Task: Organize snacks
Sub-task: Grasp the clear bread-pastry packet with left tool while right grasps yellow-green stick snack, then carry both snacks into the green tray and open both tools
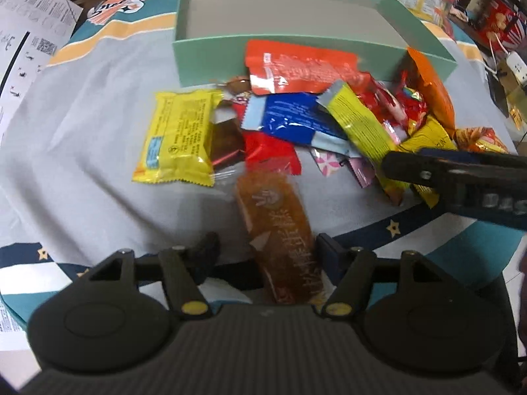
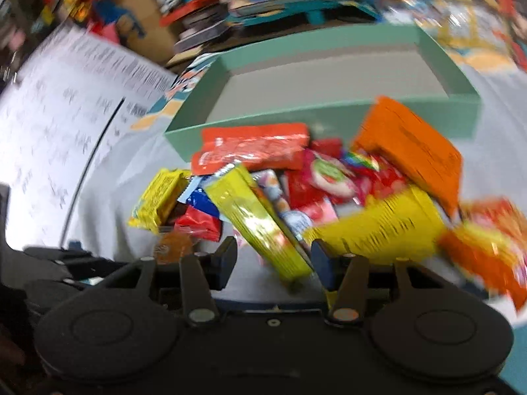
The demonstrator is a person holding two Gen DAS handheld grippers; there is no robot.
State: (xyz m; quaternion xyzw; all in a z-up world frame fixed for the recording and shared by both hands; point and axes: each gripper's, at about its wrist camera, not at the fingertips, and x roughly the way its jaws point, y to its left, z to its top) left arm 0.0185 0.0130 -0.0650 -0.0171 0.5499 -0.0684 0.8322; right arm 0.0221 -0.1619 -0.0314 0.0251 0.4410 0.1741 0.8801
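Low in the left wrist view, the left gripper [image 1: 263,250] is seen with its jaws set around a translucent amber snack bar [image 1: 280,230]; the right pad appears to touch the wrapper, a gap shows at the left pad, so no firm grip can be told. In the right wrist view, the right gripper [image 2: 273,260] is held part open, with the near end of a long yellow-green packet [image 2: 260,227] lying between its fingers; whether it is pinched cannot be told through the blur. Beyond both, a heap of snacks is spread on a pale printed cloth [image 1: 82,115]: a square yellow packet [image 1: 178,138] at the left, a blue packet [image 1: 290,121] in the middle, an orange-red pouch [image 1: 296,69] leaning against the near wall of a mint-green box [image 1: 210,52], which is seen empty at the top of the frame. At the upper left, printed paper sheets [image 1: 29,33] are laid.
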